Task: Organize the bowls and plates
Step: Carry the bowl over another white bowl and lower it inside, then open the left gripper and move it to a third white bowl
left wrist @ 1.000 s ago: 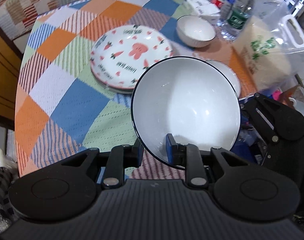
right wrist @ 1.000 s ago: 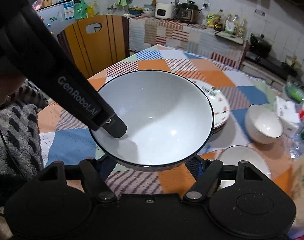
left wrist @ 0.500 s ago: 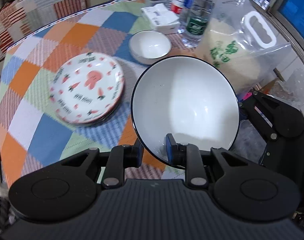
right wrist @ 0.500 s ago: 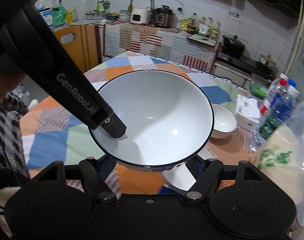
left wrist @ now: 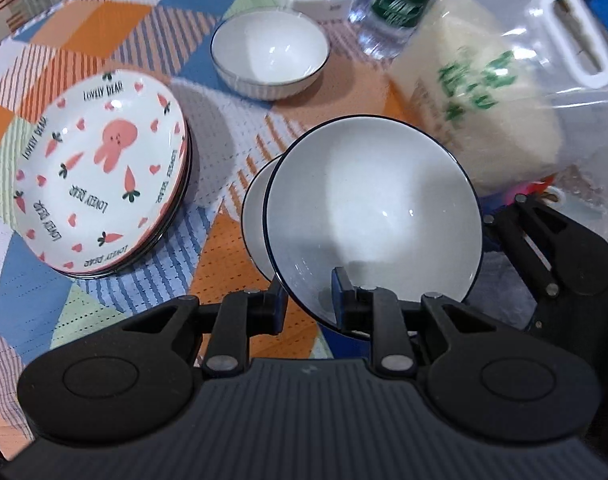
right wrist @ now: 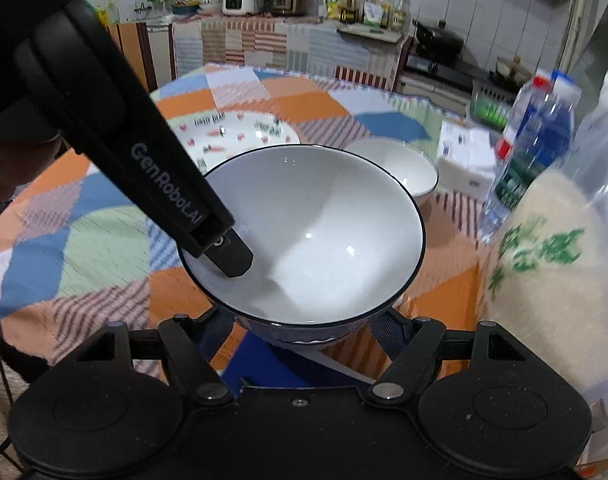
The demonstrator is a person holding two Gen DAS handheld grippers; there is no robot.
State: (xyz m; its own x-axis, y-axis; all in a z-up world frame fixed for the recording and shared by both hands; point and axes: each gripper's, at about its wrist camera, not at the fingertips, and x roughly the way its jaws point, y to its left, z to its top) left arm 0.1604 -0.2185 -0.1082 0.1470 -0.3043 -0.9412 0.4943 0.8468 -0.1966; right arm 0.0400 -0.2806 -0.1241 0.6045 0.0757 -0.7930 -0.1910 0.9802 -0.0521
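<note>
My left gripper [left wrist: 307, 300] is shut on the near rim of a large white bowl with a dark rim [left wrist: 375, 212], one finger inside and one outside; it also shows in the right wrist view [right wrist: 315, 240]. It hangs just above a second white bowl [left wrist: 256, 216] on the table. My right gripper [right wrist: 300, 332] stands wide open with the bowl's base between its fingers; contact is hidden. A stack of rabbit-and-carrot plates [left wrist: 100, 184] lies at the left. A small white bowl [left wrist: 270, 56] sits behind.
A patchwork cloth [left wrist: 36, 292] covers the round table. A clear bag of rice [left wrist: 483, 96], water bottles [right wrist: 531, 144] and a white box [right wrist: 463, 156] crowd the right side. Kitchen counters [right wrist: 288, 36] stand beyond the table.
Both grippers have carried the large bowl right and down, so it now hangs low over the second white bowl near the rice bag. The left grip is unchanged.
</note>
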